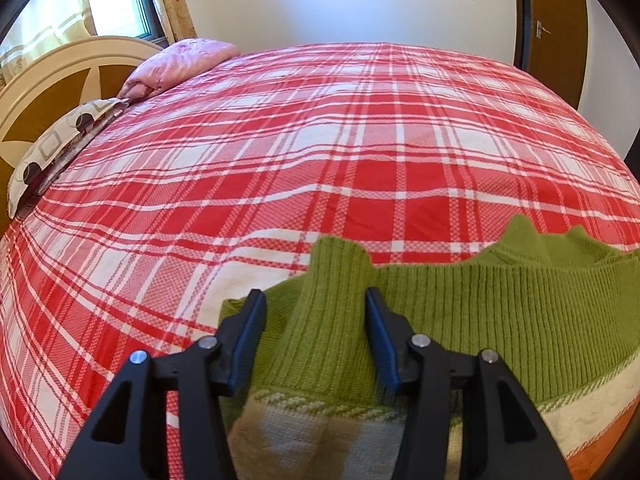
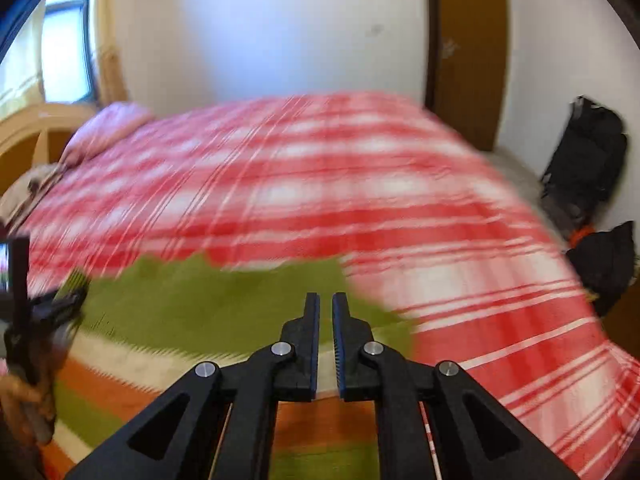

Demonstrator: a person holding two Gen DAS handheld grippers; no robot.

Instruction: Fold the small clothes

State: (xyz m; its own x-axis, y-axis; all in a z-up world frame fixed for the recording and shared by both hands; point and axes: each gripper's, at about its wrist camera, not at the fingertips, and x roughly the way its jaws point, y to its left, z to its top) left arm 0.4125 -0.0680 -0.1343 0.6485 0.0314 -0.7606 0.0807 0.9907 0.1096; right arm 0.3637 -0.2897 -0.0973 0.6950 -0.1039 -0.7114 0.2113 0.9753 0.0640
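Fingers [image 1: 256,320] astride sweater [image 1: 500,312], pillows [image 1: 180,64] afar

On the bed [image 1: 360,140] lies one sweater [image 1: 480,312]. At the head of the bed are two pillows [image 1: 180,62]. Beside the bed stand two black bags [image 2: 584,160].

A ribbed green knit sweater with cream and orange stripes [image 1: 460,312] lies flat at about five o'clock in the left wrist view, one green sleeve folded across its body toward twelve o'clock, collar points at two o'clock.
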